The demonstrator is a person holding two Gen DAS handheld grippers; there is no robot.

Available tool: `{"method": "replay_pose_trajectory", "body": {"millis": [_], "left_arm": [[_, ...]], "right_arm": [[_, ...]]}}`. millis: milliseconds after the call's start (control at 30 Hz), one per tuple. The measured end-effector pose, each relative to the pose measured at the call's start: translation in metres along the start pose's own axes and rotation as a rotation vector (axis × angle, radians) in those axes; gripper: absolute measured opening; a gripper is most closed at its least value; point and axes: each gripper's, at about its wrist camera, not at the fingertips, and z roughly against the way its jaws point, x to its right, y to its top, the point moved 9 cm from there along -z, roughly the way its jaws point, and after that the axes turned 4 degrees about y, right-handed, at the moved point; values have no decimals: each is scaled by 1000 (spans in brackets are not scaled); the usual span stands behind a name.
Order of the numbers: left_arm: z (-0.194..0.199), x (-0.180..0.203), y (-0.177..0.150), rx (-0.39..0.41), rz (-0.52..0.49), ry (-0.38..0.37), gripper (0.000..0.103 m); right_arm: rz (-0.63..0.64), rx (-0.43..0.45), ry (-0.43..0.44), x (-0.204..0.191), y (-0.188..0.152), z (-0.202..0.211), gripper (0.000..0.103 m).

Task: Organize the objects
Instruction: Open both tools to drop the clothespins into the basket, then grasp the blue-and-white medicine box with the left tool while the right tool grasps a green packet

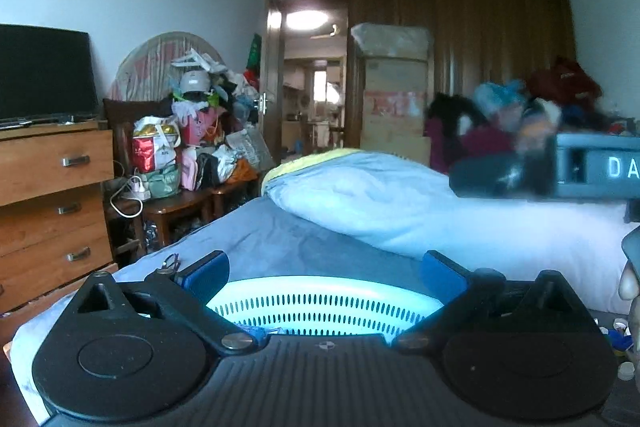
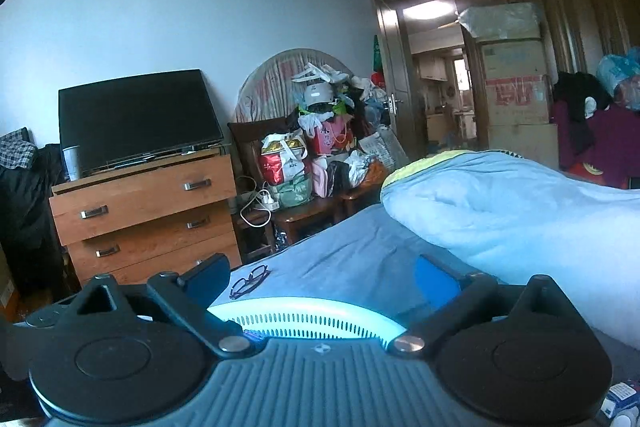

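A pale cyan slotted basket (image 1: 320, 301) sits on the blue bed sheet (image 1: 280, 243), low in both wrist views; only its far rim (image 2: 308, 313) shows. My left gripper (image 1: 324, 273) hangs open just above that rim, nothing between its blue pads (image 1: 204, 273). My right gripper (image 2: 322, 283) is open too, over the same basket, pads (image 2: 208, 281) empty. In the left wrist view the right gripper's body (image 1: 560, 171) shows blurred at the right edge. Dark-framed glasses (image 2: 250, 281) lie on the sheet left of the basket. Small caps (image 1: 624, 371) lie at the lower right.
A folded light blue quilt (image 2: 500, 203) lies across the bed behind the basket. A wooden drawer chest (image 2: 148, 211) with a TV (image 2: 136, 115) stands left. A chair piled with bags (image 2: 316, 147), an open door (image 2: 392, 83), boxes (image 2: 516, 87) and a wardrobe (image 1: 480, 27) fill the back.
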Motion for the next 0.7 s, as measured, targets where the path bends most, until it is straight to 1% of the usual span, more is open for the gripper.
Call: {"method": "replay_pose_trajectory", "body": {"millis": [133,167,233,267,333,367,400,433,467,533,567,600,633,667,700], "left_arm": [[-2,5,0,-10,-9,-7,103],[-2,9,-1,-17,-8,-15,103],[-1,23,-4,-28,-20,-46,103],[2,34,-6,-26,-35,-68,103],[7,67,-11,-23,-78,-132,103],[8,85,-15,-30,-97,-171,103],[7,110,-22,-55,-117,-238,103],[7,129,-29,-77,-131,-290,103],[8,148,-36,-96,-144,-335,103],[5,185,-54,-141,-158,-421,99],[3,202,-63,-167,-165,-462,93],[-1,217,-75,-197,-170,-495,84],[-6,233,-88,-240,-170,-528,80],[-11,245,-97,-276,-164,-558,72],[-15,261,-108,-317,-150,-602,69]], "right_arm": [[-17,32,-4,13,-1,23,98],[-12,50,-25,21,-4,37,98],[-2,84,-99,43,-13,70,98],[-3,92,-150,60,-24,91,98],[-19,71,-266,100,-54,133,98],[-29,42,-333,125,-74,155,97],[-38,-5,-408,152,-97,176,96],[-58,-60,-485,179,-119,197,92],[-96,-110,-558,208,-140,220,85],[-176,-171,-669,259,-174,262,83],[-213,-196,-713,283,-187,279,78],[-257,-206,-737,305,-198,292,76],[-312,-215,-748,325,-208,301,72],[-376,-215,-748,346,-218,308,70],[-419,-223,-740,361,-225,310,70]]}}
